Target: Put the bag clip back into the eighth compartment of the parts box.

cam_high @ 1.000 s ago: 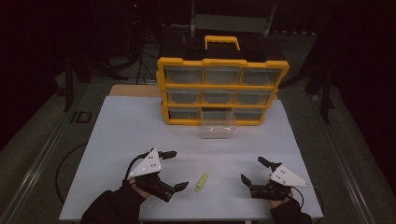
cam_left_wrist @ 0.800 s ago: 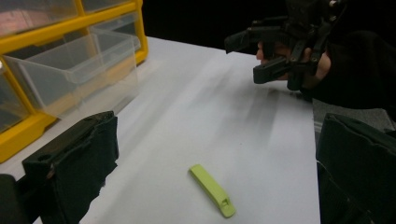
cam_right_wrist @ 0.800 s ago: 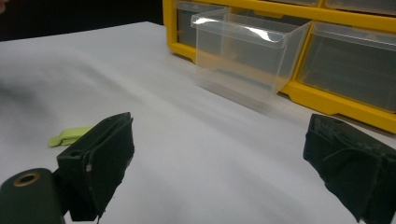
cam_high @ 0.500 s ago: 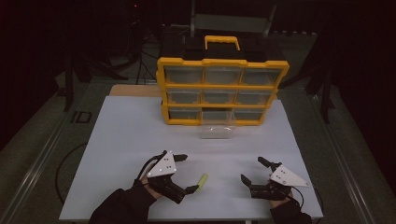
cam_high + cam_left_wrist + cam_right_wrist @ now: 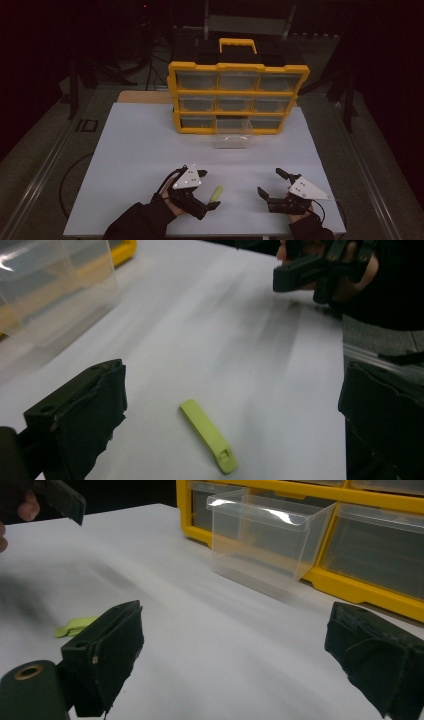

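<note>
The bench (image 5: 140, 150) is plain white. The organiser (image 5: 238, 97) is yellow with a black top, and its drawers are clear. The loose drawer (image 5: 265, 542) is transparent. The small strip (image 5: 208, 435) is pale yellow-green. Both grippers have black jaws and light grey plates.

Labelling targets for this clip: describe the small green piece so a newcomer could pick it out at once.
Start at the yellow drawer organizer at the white table's far edge, then come to the near edge. The green strip lies flat between the left gripper's open jaws. It is the sole lime-green item, small and slim, unlike the clear drawer.
</note>
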Action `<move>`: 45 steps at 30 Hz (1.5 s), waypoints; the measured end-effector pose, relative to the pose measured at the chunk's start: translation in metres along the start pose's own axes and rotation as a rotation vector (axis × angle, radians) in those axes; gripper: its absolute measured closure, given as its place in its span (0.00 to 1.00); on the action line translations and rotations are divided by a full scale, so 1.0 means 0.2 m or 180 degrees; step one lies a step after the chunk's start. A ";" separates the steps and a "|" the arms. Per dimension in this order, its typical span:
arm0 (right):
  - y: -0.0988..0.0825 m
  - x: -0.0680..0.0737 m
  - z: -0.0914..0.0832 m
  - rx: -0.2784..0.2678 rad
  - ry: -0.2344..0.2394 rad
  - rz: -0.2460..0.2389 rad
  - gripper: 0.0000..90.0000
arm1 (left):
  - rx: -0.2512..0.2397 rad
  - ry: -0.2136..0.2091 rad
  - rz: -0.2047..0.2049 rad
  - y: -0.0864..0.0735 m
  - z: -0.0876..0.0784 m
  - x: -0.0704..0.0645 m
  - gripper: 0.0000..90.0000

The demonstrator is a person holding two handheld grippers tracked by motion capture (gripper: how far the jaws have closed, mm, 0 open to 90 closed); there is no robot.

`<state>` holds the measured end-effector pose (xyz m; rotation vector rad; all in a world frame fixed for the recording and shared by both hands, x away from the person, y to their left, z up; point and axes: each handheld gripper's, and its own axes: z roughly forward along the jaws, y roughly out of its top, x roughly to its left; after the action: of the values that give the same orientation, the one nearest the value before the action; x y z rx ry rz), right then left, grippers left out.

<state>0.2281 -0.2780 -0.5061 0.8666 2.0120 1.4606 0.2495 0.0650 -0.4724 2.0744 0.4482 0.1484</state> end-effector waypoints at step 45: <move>0.00 0.00 0.01 0.0019 0.0017 -0.0011 0.09 | 0.0923 0.0446 -0.0653 -0.01 0.22 -0.05 0.60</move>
<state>0.2286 -0.2769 -0.5071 0.8621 2.0218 1.4572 0.2514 0.0268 -0.4951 2.2922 0.8048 0.1119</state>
